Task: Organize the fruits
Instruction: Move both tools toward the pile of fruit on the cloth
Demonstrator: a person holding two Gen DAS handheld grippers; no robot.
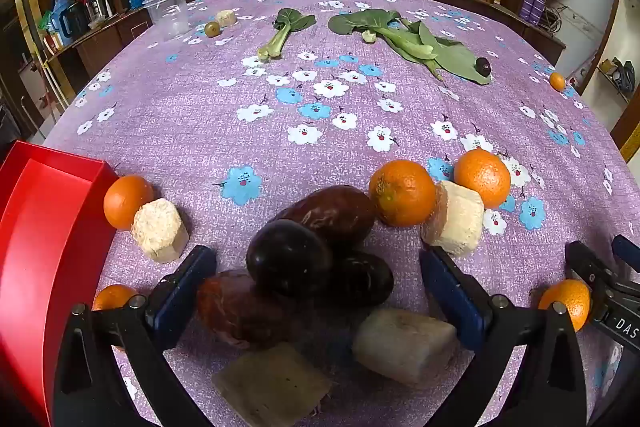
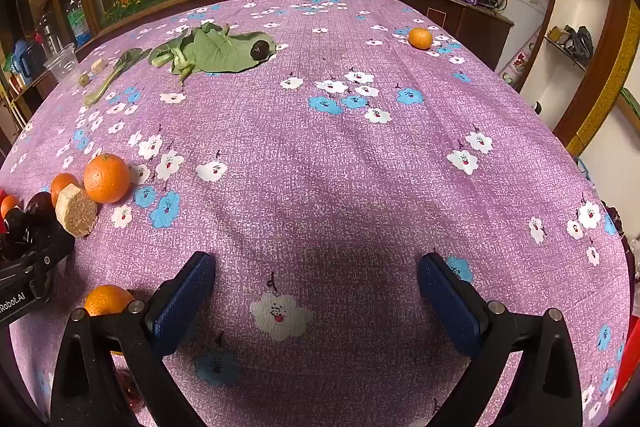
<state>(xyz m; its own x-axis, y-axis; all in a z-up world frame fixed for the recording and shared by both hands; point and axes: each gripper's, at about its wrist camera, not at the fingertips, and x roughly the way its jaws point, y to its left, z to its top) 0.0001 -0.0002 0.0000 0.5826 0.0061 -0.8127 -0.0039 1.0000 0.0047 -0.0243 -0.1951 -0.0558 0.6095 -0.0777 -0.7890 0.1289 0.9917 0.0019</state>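
Note:
In the left wrist view my left gripper (image 1: 318,275) is open over a pile of dark red dates (image 1: 332,215) and a dark plum (image 1: 289,258) that lie between its fingers without being gripped. Pale sugarcane chunks (image 1: 404,345) lie around the pile, and oranges (image 1: 402,193) sit beside it. A red tray (image 1: 48,227) stands at the left. My right gripper (image 2: 316,291) is open and empty above bare cloth; an orange (image 2: 106,301) lies by its left finger. The right gripper's fingers (image 1: 588,267) show at the right edge of the left wrist view.
The table has a purple flowered cloth (image 2: 340,155). Leafy greens (image 1: 404,35) with a dark fruit (image 1: 483,67) on them lie at the back. A clear plastic cup (image 1: 168,9) stands at the back left. A lone orange (image 2: 420,38) sits at the far right.

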